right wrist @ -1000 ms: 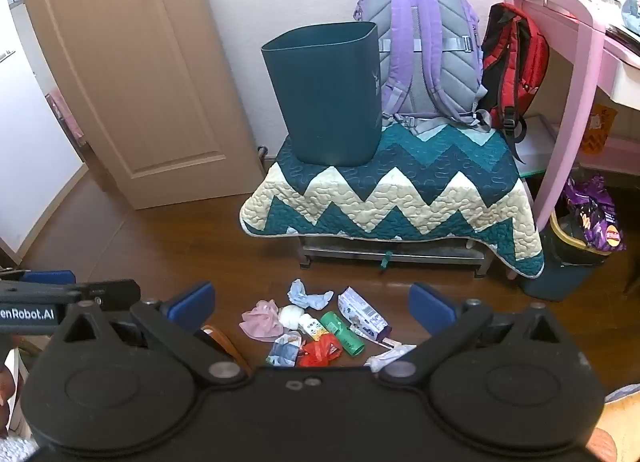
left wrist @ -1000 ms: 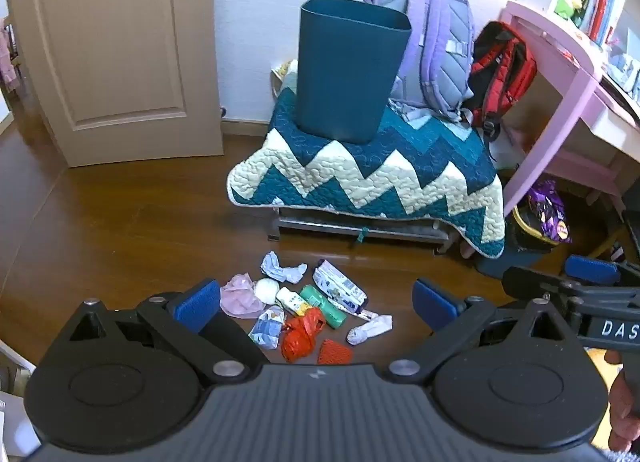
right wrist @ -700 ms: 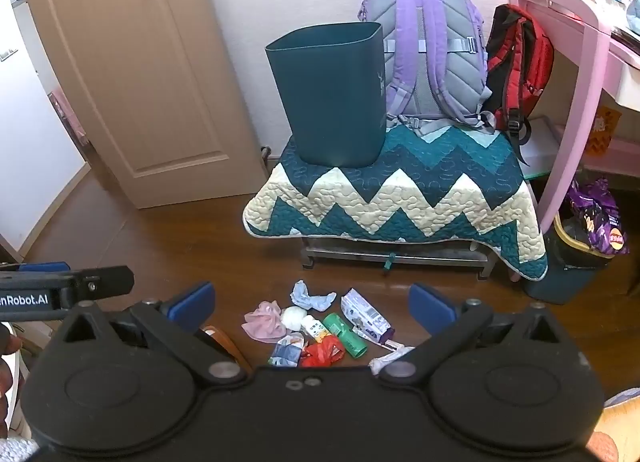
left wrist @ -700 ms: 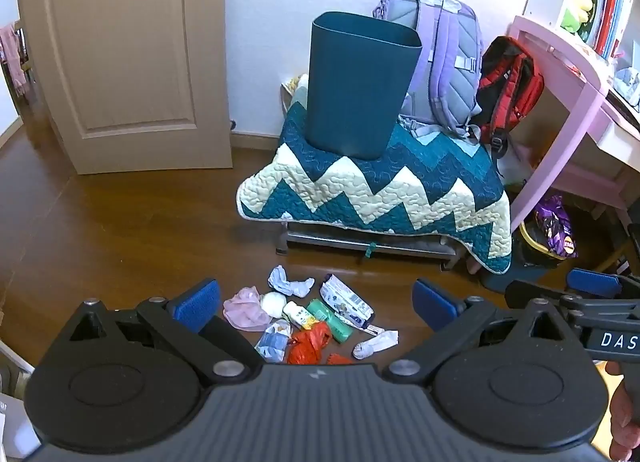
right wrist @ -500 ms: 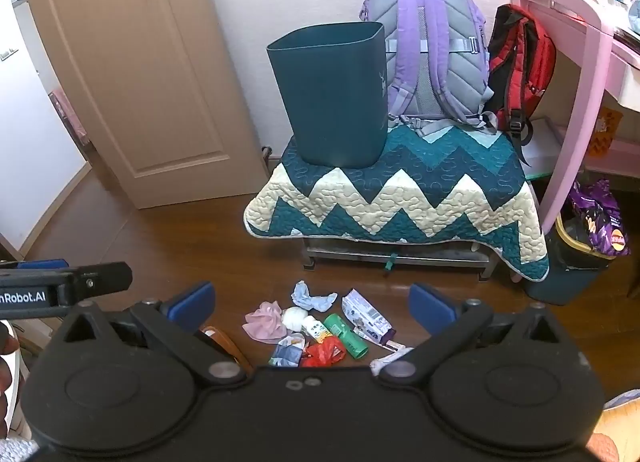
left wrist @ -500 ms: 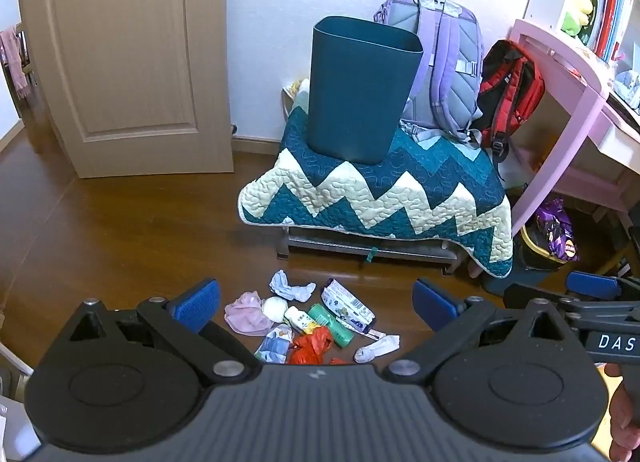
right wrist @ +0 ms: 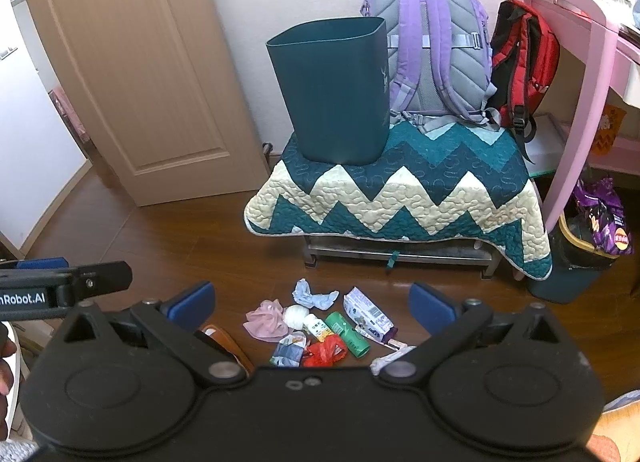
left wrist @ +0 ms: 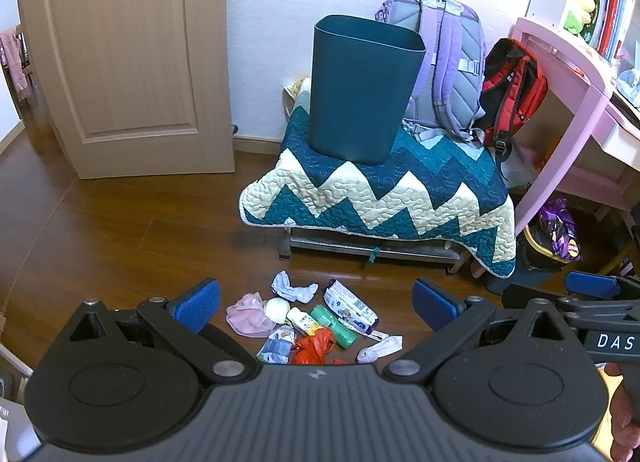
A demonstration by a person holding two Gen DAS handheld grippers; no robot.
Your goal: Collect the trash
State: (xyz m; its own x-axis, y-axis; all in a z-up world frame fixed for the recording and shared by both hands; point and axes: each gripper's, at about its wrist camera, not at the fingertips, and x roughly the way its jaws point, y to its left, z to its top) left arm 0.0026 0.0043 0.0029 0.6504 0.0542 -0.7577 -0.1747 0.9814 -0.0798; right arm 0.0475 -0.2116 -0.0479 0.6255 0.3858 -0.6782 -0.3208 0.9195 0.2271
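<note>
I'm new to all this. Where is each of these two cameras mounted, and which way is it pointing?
Left wrist view: sits on the left tongs, looking forward and down at the floor litter and teal bin; its open blue fingers and the right tongs at the right edge show.
Right wrist view: sits on the right tongs, facing the same way; the left tongs show at the left edge.
Both share the bin, zigzag quilt, purple backpack and litter.
</note>
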